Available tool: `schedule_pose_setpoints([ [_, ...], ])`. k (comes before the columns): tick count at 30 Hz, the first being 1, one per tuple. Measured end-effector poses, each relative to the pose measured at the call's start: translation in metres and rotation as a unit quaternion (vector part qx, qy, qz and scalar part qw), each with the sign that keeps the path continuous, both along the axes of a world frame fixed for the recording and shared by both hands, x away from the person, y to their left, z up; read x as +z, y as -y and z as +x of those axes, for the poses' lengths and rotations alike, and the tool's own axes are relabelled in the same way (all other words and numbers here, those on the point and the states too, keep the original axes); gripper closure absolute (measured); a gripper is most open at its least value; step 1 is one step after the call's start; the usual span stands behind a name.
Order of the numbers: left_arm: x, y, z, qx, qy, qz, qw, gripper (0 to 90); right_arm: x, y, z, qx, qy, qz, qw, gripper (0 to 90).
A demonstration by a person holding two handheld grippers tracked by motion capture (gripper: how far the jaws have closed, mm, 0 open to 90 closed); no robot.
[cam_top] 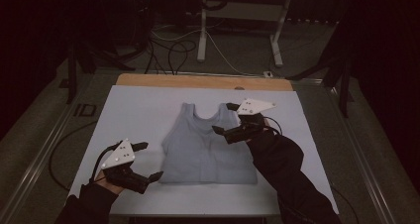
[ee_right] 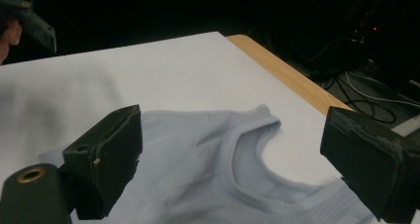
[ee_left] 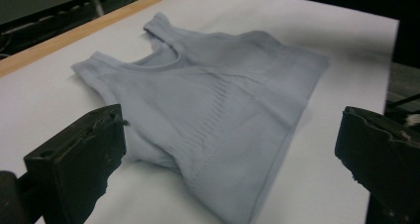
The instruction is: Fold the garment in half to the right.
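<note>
nearby, tank top (cam_top: 208, 147) flat on white sheet (cam_top: 138, 110) (unobstructed), cables (cam_top: 173, 48) beyond

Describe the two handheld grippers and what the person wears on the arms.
Both the left gripper and right gripper are black, with two blocky jaws, a pale grey three-cornered plate bearing small dots on top, and a thin dark cable trailing. The sleeves are black.

My room is dim — light falls from above onto the white table sheet (cam_top: 138, 110), while the floor and background sink into near black. The high view is soft and grainy. In my gripper views the near jaws blur, and the pale top (ee_left: 223, 110) casts faint, soft-edged shadows.
</note>
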State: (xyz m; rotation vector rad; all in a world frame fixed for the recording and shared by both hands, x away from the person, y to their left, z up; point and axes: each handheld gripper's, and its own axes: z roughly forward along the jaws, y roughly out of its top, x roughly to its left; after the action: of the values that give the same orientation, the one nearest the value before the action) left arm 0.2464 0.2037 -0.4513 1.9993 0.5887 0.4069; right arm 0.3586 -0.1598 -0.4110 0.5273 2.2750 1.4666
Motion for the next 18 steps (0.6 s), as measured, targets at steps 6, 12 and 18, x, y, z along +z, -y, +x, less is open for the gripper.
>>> schedule_pose_setpoints([
  [6,-0.001,0.006,0.000,0.028,0.000,0.008,0.9996,0.5,0.002,-0.015,0.015,0.000,-0.004,0.001,1.0000,9.5],
  [12,-0.005,0.012,0.000,0.035,0.000,0.022,0.9992,0.5,0.000,-0.030,0.030,-0.001,-0.010,-0.003,0.9999,9.5],
  [18,-0.007,0.015,-0.001,0.035,-0.009,0.026,0.9990,0.5,-0.001,-0.045,0.042,-0.005,-0.023,-0.002,0.9997,9.5],
])
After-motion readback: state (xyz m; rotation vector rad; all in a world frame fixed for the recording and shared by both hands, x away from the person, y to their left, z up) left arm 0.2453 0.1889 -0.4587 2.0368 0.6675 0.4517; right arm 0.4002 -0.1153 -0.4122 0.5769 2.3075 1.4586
